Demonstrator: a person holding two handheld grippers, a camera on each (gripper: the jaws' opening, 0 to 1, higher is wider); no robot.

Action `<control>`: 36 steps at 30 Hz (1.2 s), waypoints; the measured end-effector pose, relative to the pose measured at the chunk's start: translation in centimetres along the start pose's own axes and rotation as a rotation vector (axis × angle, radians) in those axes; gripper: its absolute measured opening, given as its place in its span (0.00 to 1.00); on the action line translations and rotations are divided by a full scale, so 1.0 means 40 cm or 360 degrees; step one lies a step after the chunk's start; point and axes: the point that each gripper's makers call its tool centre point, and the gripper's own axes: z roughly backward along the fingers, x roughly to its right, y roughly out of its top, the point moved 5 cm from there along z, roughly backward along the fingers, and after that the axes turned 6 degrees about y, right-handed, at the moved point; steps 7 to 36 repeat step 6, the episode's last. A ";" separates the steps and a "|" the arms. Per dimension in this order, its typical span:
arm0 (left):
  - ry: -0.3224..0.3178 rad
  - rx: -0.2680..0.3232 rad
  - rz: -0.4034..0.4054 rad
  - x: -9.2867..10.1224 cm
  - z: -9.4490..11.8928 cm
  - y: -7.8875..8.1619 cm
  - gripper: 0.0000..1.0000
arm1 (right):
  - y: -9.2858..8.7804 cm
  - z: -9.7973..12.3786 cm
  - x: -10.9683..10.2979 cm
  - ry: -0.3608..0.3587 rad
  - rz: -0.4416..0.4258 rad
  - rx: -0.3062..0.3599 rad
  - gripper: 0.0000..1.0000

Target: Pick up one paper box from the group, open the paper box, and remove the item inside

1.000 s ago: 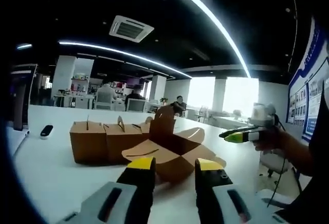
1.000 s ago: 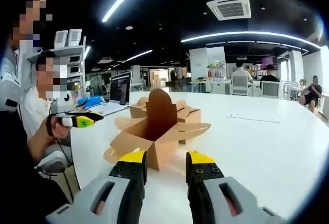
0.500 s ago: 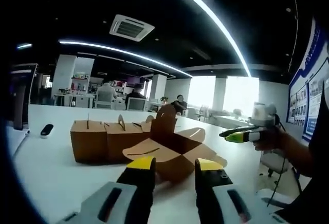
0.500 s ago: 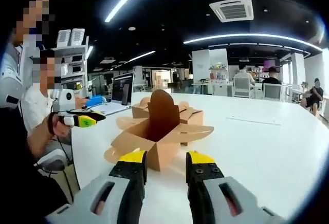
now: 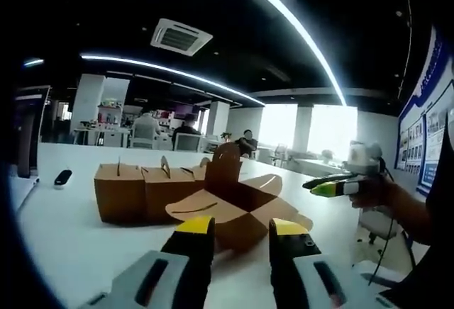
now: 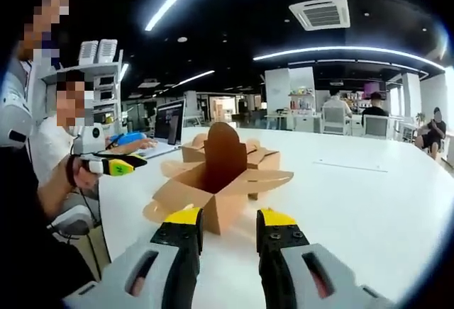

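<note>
Paper box point(image 5: 237, 206) sits opened on the white table point(image 6: 369, 210), flaps splayed, before both grippers. Left gripper point(image 5: 240, 227) and right gripper point(image 6: 228, 218) jaws apart, empty. Risk: a careless reach likely snags a flap, dragging the box.

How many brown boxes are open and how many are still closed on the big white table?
Open paper box: 1
Closed paper boxes: 2 that I can tell; more may hide behind the open one
Total: 3 boxes counted
</note>
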 end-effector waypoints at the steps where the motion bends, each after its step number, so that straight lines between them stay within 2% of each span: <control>1: 0.0004 0.0002 0.0003 -0.001 0.000 0.000 0.32 | 0.000 0.000 0.001 -0.0004 -0.0002 0.0000 0.31; 5: 0.0008 0.0009 0.0001 -0.001 0.001 0.002 0.32 | 0.006 -0.003 -0.002 0.0002 0.0008 0.0004 0.31; 6: 0.0034 0.0006 -0.0032 -0.004 0.002 0.004 0.32 | 0.007 -0.004 -0.003 0.0001 0.0011 0.0002 0.31; 36: 0.0034 0.0006 -0.0032 -0.004 0.002 0.004 0.32 | 0.007 -0.004 -0.003 0.0001 0.0011 0.0002 0.31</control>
